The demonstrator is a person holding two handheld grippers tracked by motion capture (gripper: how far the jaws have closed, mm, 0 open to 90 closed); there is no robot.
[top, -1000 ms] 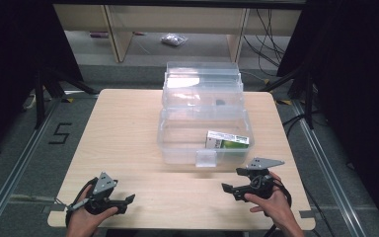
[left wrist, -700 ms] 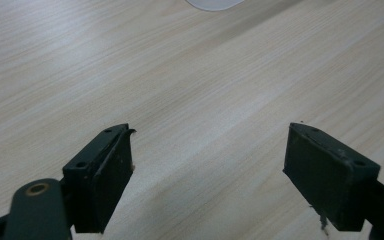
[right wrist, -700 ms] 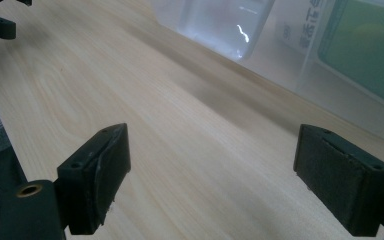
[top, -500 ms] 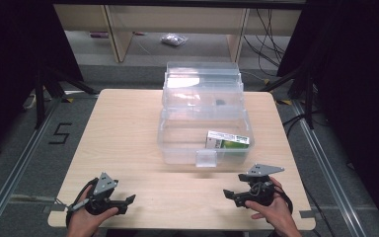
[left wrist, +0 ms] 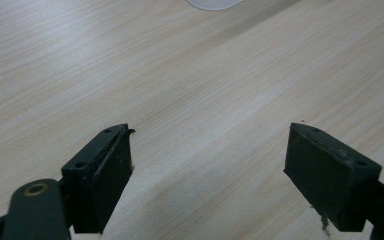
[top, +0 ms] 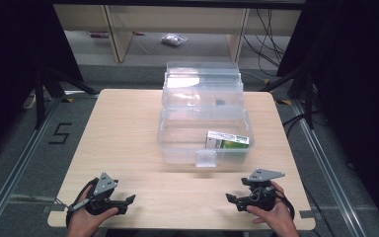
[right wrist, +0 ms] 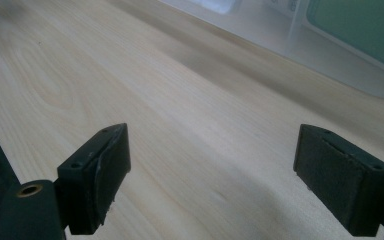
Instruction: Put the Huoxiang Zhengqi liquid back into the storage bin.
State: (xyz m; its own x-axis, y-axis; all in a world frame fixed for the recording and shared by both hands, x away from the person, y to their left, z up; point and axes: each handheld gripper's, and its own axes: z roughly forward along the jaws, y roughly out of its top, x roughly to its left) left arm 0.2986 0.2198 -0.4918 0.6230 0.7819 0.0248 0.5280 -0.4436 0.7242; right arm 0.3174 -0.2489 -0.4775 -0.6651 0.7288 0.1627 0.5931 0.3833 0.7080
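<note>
High view: green box (top: 227, 140) inside clear bin (top: 177, 148); left gripper (left wrist: 207, 165), right gripper (right wrist: 212, 170) wide.

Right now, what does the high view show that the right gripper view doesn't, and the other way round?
High view: the whole clear plastic box, both hands, the left gripper, the floor. Right gripper view: the right gripper up close, its jaws wide apart with nothing between them. Both: the wooden table, the box's front wall and the green carton inside it.
</note>
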